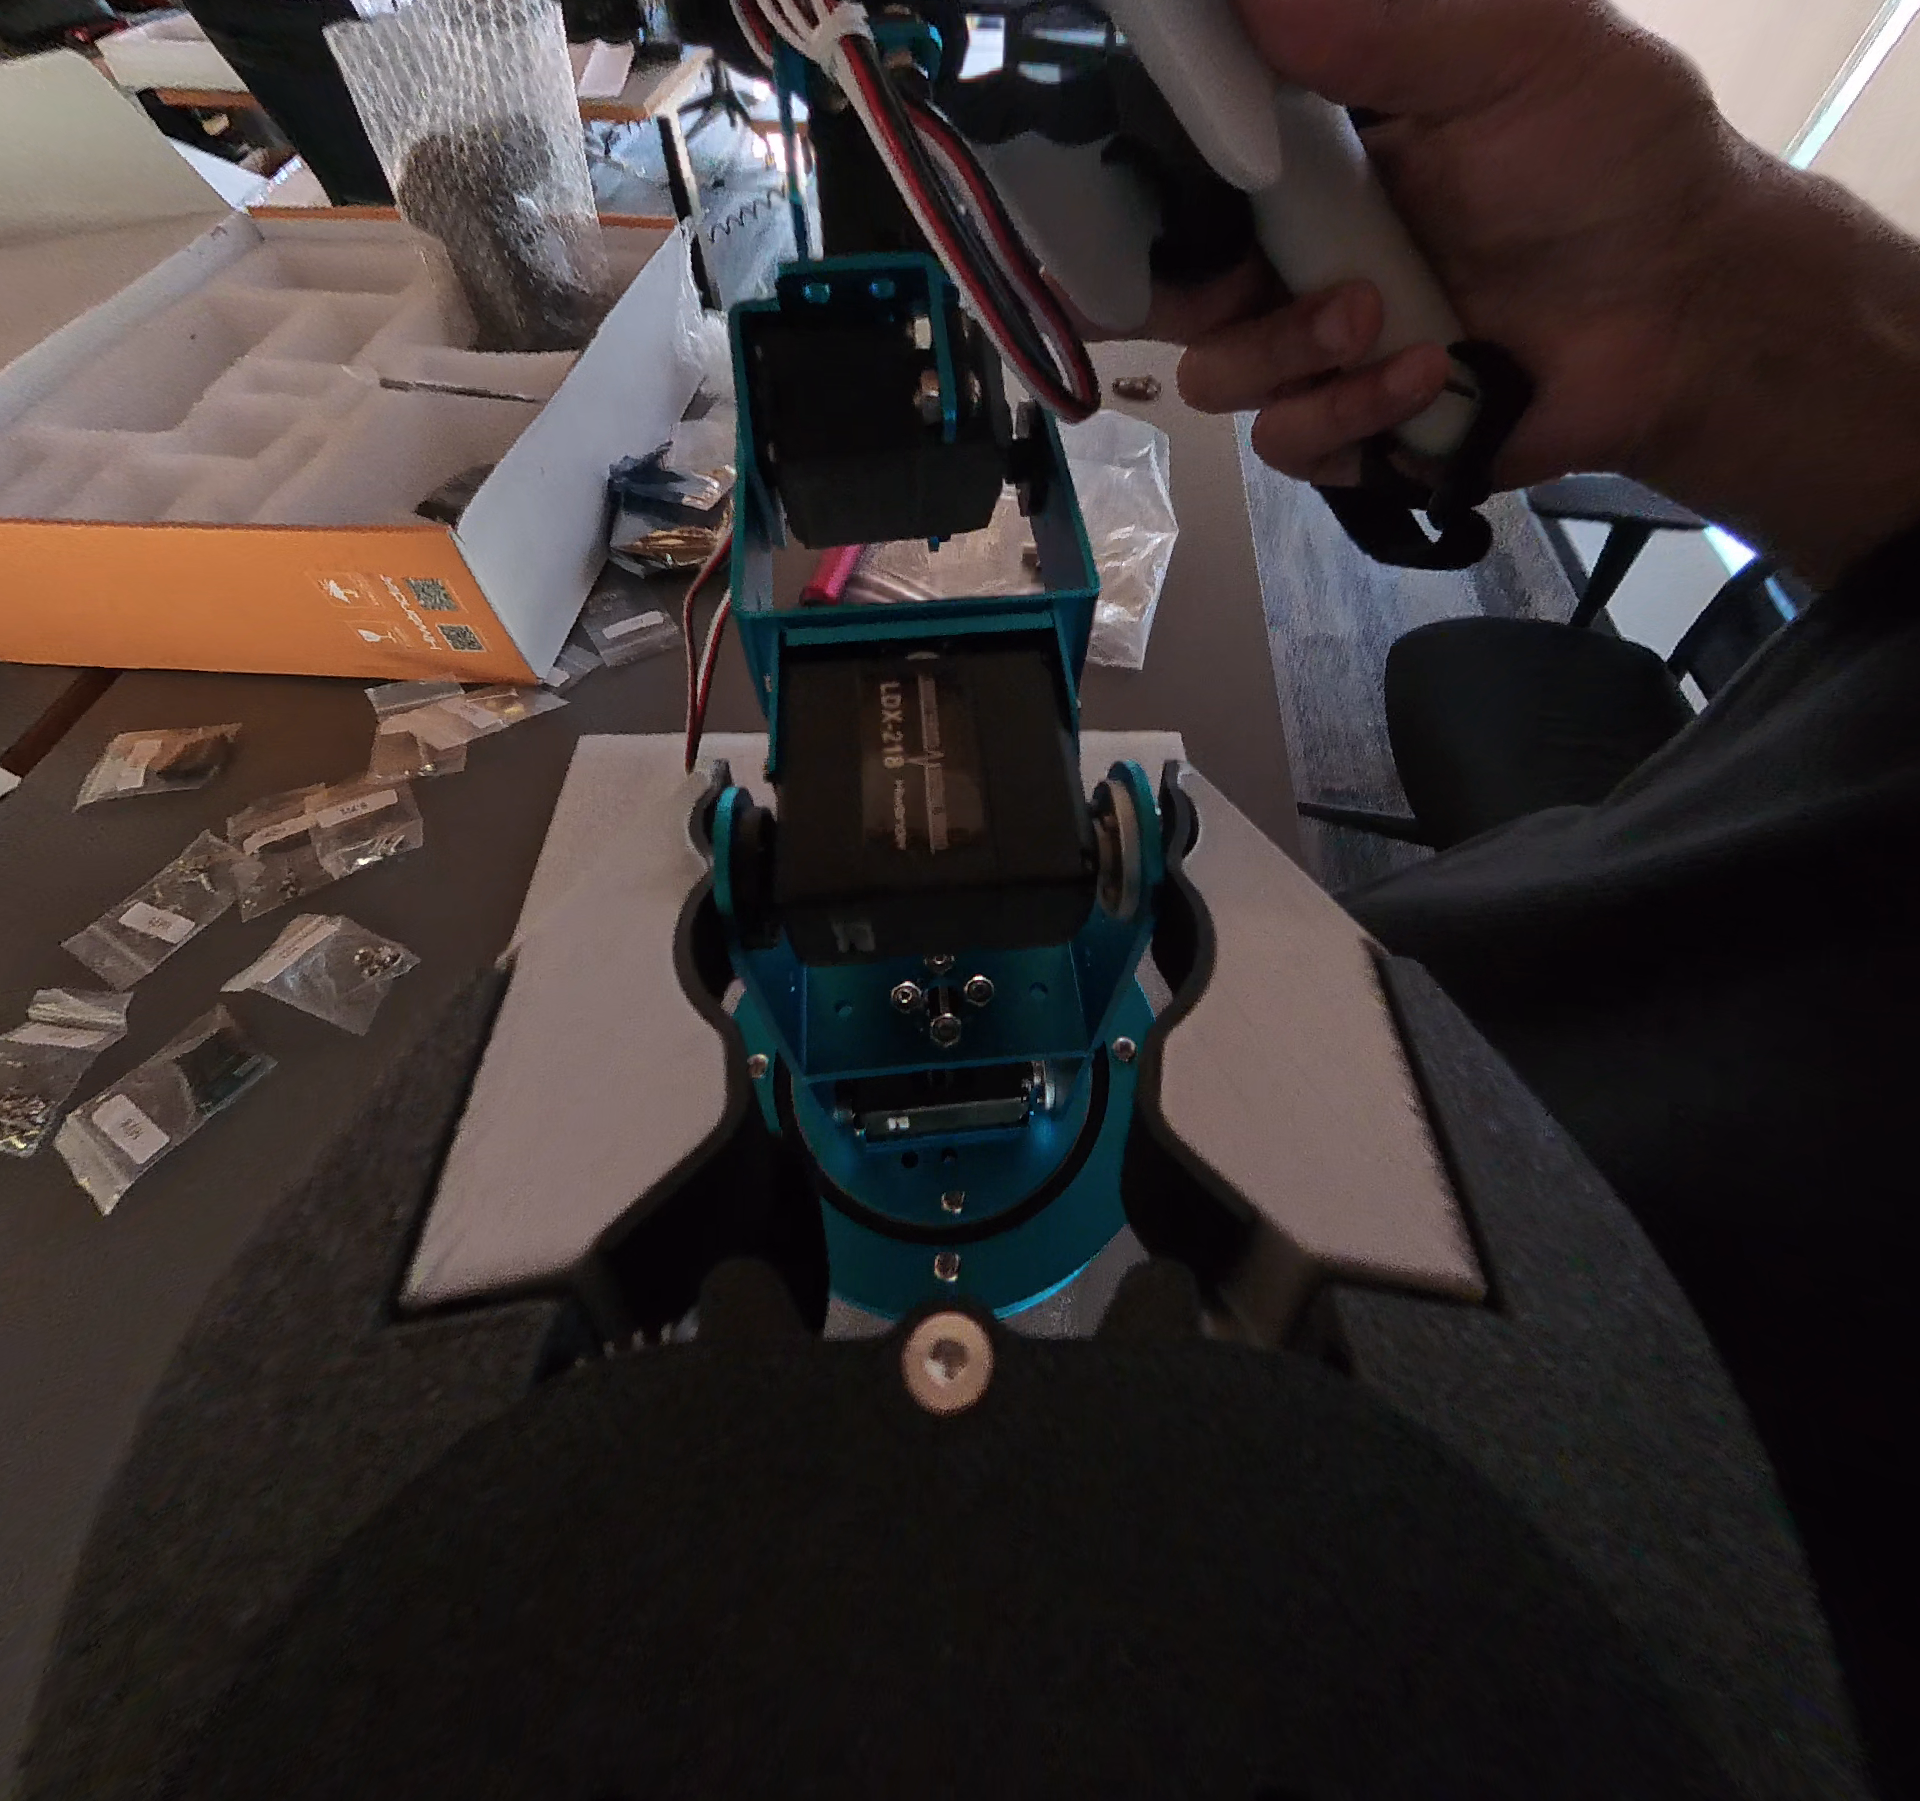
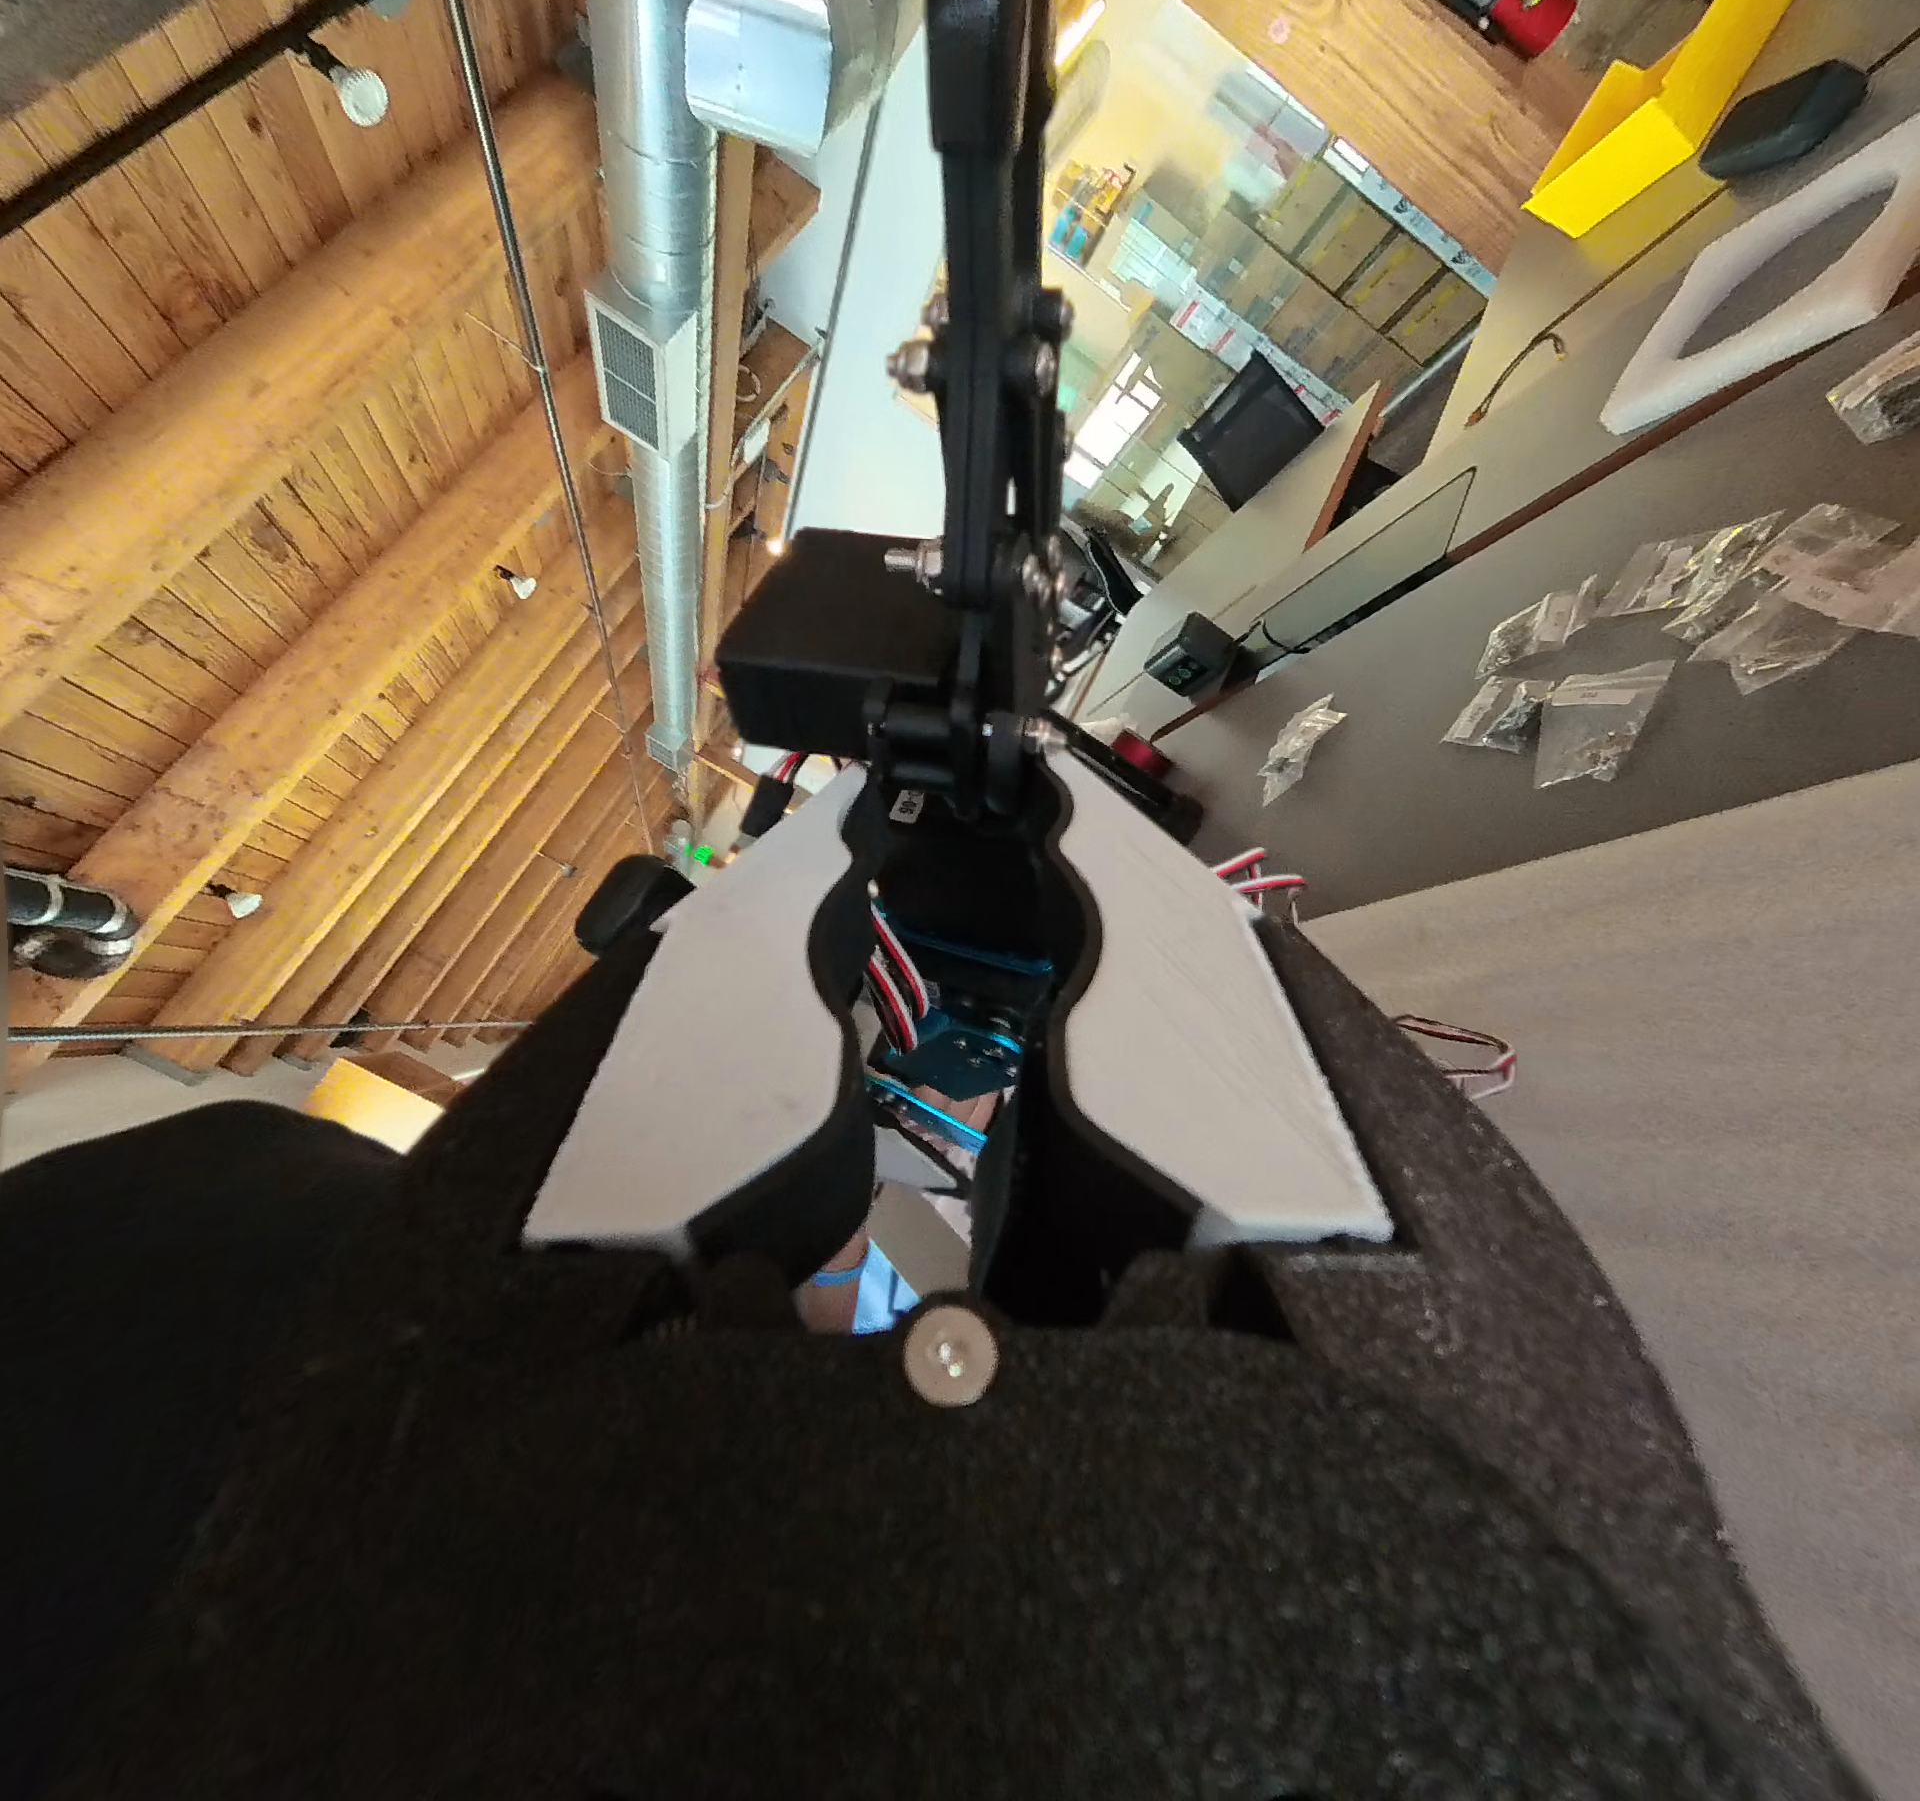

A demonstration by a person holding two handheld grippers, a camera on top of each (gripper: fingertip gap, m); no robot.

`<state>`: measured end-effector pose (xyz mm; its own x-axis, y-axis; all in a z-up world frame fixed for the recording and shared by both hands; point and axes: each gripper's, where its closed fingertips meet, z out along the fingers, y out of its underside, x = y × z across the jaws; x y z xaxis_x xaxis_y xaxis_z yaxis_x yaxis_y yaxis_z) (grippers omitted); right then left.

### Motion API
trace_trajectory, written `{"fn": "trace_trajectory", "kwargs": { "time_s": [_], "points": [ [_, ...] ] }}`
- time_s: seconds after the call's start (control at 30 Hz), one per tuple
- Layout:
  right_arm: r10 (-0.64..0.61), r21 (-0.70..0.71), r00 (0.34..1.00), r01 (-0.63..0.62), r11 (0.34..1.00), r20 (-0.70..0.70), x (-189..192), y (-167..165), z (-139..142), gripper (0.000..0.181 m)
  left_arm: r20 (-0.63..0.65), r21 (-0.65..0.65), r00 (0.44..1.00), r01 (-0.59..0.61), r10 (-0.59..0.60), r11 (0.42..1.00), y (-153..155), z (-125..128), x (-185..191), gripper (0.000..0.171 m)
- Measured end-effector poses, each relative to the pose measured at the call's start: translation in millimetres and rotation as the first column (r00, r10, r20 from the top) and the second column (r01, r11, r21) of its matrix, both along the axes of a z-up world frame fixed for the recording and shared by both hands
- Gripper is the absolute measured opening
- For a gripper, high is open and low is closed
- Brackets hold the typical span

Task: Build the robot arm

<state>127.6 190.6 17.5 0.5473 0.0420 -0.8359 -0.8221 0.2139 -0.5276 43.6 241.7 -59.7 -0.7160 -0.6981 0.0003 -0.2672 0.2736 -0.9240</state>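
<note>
A small blue metal robot arm point(image 1: 914, 608) with black servos and a red, white and black cable stands on its round base over the dark table point(image 1: 260, 1284). My left gripper point(image 1: 935, 826) is shut on its lower servo joint, one finger on each side of the blue bracket. My right gripper point(image 2: 961, 795), held by a hand point(image 1: 1507, 224), is shut on the arm's upper end just below its black claw point(image 2: 987, 297). The claw sticks out past the fingertips with its two halves together. The right wrist view is rolled sideways toward the wooden ceiling.
An open orange and white box point(image 1: 312, 463) with a foam insert lies at the left, a bubble-wrapped item point(image 1: 478, 172) behind it. Several small bags of screws point(image 1: 208, 972) are scattered on the table, and they also show in the right wrist view point(image 2: 1662, 629). An office chair point(image 1: 1527, 712) stands past the table's right edge. My right fingertips sit around 12 centimetres from my left ones.
</note>
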Motion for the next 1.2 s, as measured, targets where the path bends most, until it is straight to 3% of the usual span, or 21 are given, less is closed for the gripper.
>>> {"fn": "trace_trajectory", "kwargs": {
  "time_s": [0.17, 0.27, 0.33, 0.43, 0.63, 0.83, 0.93, 1.03, 1.1, 1.2],
  "points": [
    [0.011, 0.034, 0.999, -0.009, 0.999, -0.051, 3, -3, -3, 0.026, -0.065, -0.007, 0.996, 0.058, -0.058, 0.998, -2, 5, -5, 0.08],
    [0.009, 0.034, 0.998, -0.007, 0.999, -0.068, 5, -5, -4, 0.025, -0.029, -0.124, 0.995, 0.092, -0.096, 0.988, -2, 40, -4, 0.078],
    [0.006, 0.027, 0.998, -0.004, 1.0, -0.068, 5, -5, -4, 0.026, -0.005, -0.215, 0.997, 0.077, -0.08, 0.974, -3, 69, 7, 0.065],
    [0.004, 0.02, 0.998, -0.003, 1.0, -0.057, 2, -3, -3, 0.026, -0.046, -0.268, 0.992, 0.098, -0.114, 0.958, -26, 90, 22, 0.059],
    [0.011, 0.037, 0.996, -0.008, 0.999, -0.094, 6, -5, -5, 0.027, -0.093, 0.019, 0.995, 0.025, -0.023, 1.0, -43, 61, 50, 0.037],
    [0.023, 0.077, 0.988, -0.011, 0.997, -0.153, 9, -6, -9, 0.026, -0.041, 0.107, 0.993, 0.116, -0.112, 0.987, -23, 89, 52, 0.012],
    [0.031, 0.104, 0.979, -0.01, 0.995, -0.201, 9, -4, -12, 0.026, 0.04, 0.255, 0.998, 0.042, -0.054, 0.966, 11, 103, 90, 0.009],
    [0.041, 0.14, 0.962, -0.003, 0.99, -0.27, 10, -4, -17, 0.026, 0.043, 0.374, 0.992, 0.098, -0.122, 0.922, 16, 92, 123, 0.009],
    [0.041, 0.163, 0.948, 0.011, 0.986, -0.315, 12, -6, -21, 0.027, 0.018, 0.433, 0.98, 0.171, -0.198, 0.885, 10, 69, 140, 0.009],
    [0.05, 0.208, 0.923, 0.032, 0.978, -0.38, 15, -8, -27, 0.026, -0.118, 0.359, 0.949, 0.314, -0.291, 0.879, -10, 28, 146, 0.018]
  ]
}}
